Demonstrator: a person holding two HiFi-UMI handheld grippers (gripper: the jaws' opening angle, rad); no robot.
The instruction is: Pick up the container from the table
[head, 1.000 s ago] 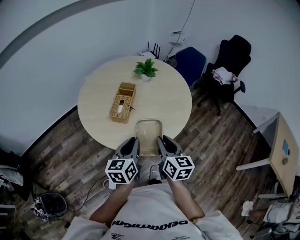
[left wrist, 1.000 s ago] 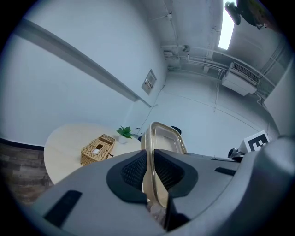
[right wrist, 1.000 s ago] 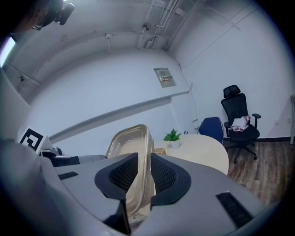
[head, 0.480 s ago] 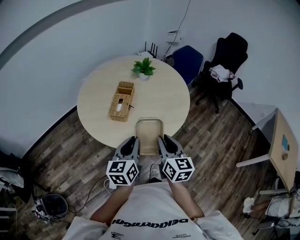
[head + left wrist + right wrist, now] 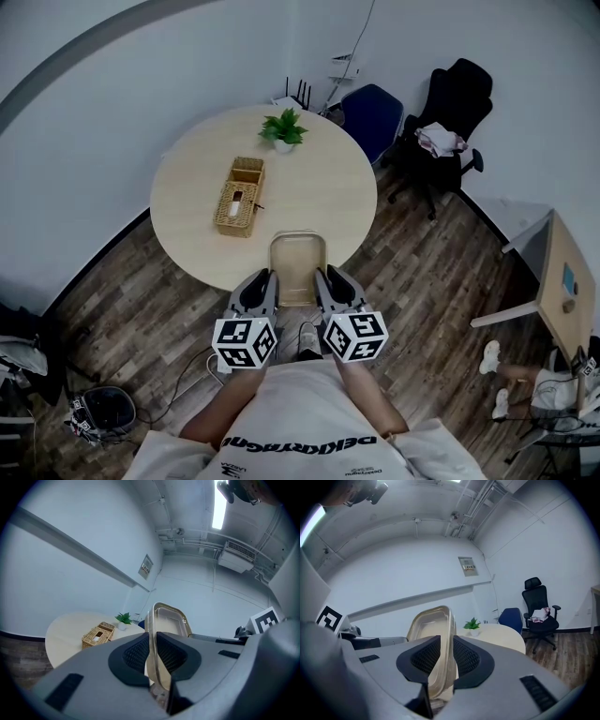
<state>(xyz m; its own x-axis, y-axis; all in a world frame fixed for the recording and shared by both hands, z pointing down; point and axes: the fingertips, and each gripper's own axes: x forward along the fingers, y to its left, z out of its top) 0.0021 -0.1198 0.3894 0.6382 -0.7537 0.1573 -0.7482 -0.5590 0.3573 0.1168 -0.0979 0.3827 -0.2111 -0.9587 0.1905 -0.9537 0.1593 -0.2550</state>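
Observation:
A clear rectangular plastic container [image 5: 297, 268] is held in the air over the near edge of the round table [image 5: 187, 202]. My left gripper [image 5: 265, 281] is shut on its left rim and my right gripper [image 5: 325, 279] is shut on its right rim. In the left gripper view the container [image 5: 166, 620] stands edge-on between the dark pads [image 5: 136, 654]. The right gripper view shows the container [image 5: 433, 627] pinched the same way between its pads [image 5: 464, 656].
On the table stand a wicker tissue box [image 5: 236, 205], a smaller wicker basket [image 5: 247, 170] and a small potted plant [image 5: 283, 127]. A blue chair [image 5: 372, 112] and a black office chair [image 5: 448, 122] stand beyond the table. A desk [image 5: 562, 291] is at right.
Both grippers keep their grip on the container. In the head view the table and the things on it have slid slightly up and left, away from the container.

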